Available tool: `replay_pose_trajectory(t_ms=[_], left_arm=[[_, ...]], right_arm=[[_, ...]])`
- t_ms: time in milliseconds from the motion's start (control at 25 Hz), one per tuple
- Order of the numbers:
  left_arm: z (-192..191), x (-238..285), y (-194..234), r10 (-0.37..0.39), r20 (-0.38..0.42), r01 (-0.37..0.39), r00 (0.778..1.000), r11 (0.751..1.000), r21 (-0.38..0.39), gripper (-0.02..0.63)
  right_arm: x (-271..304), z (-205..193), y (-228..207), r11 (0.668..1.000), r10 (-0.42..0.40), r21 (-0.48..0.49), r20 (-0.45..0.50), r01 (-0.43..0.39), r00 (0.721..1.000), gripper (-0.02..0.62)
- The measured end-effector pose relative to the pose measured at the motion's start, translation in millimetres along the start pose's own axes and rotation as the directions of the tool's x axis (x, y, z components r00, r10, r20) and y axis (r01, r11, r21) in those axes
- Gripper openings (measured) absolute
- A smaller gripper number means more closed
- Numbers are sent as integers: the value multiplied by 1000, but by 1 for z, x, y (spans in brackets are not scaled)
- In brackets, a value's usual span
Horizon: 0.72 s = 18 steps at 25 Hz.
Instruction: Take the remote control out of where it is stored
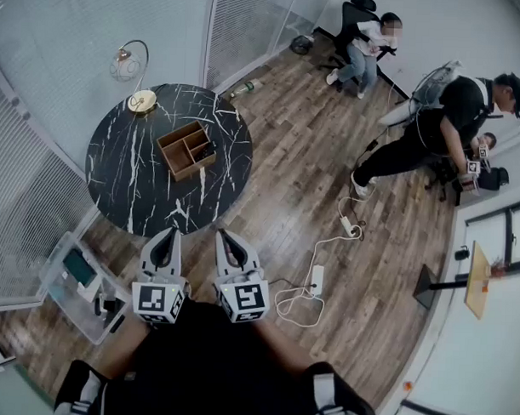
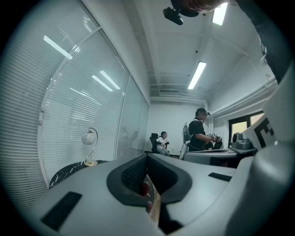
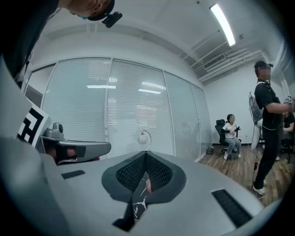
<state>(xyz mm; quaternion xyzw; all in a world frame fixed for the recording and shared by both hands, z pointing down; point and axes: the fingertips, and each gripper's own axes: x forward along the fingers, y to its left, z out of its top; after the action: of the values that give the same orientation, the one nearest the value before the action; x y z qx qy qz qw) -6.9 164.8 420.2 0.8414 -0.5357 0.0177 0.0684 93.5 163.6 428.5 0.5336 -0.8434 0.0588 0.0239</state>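
Note:
A wooden organiser box [image 1: 184,149] with several compartments sits on the round black marble table [image 1: 133,181]. A dark, slim thing [image 1: 210,146] stands at the box's right end; it is too small to tell whether it is the remote control. Both grippers hover side by side off the table's near edge, well short of the box. My left gripper [image 1: 168,233] [image 2: 146,157] is shut with nothing between its jaws. My right gripper [image 1: 224,237] [image 3: 145,156] is also shut and empty.
A gold-based globe lamp [image 1: 133,74] stands at the table's far left. A clear plastic bin [image 1: 77,286] sits on the floor at lower left. A power strip with white cables [image 1: 316,281] lies to the right. One person sits on a chair [image 1: 364,46]; another stands bent over [image 1: 440,125].

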Motion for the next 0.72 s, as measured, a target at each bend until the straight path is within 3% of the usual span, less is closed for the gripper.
replay_pose_trajectory(t_ms=[400,720], left_arm=[[2,-7,3,-2,11,2,1000,1000,-26,8],[-3,-12,8,-7,5,7,1000,1000,-29,8]], right_arm=[[0,1,9,1000,7,0,8,-7,1000,2],[-3,-1,14,998,4,56,25,-5,1000,2]])
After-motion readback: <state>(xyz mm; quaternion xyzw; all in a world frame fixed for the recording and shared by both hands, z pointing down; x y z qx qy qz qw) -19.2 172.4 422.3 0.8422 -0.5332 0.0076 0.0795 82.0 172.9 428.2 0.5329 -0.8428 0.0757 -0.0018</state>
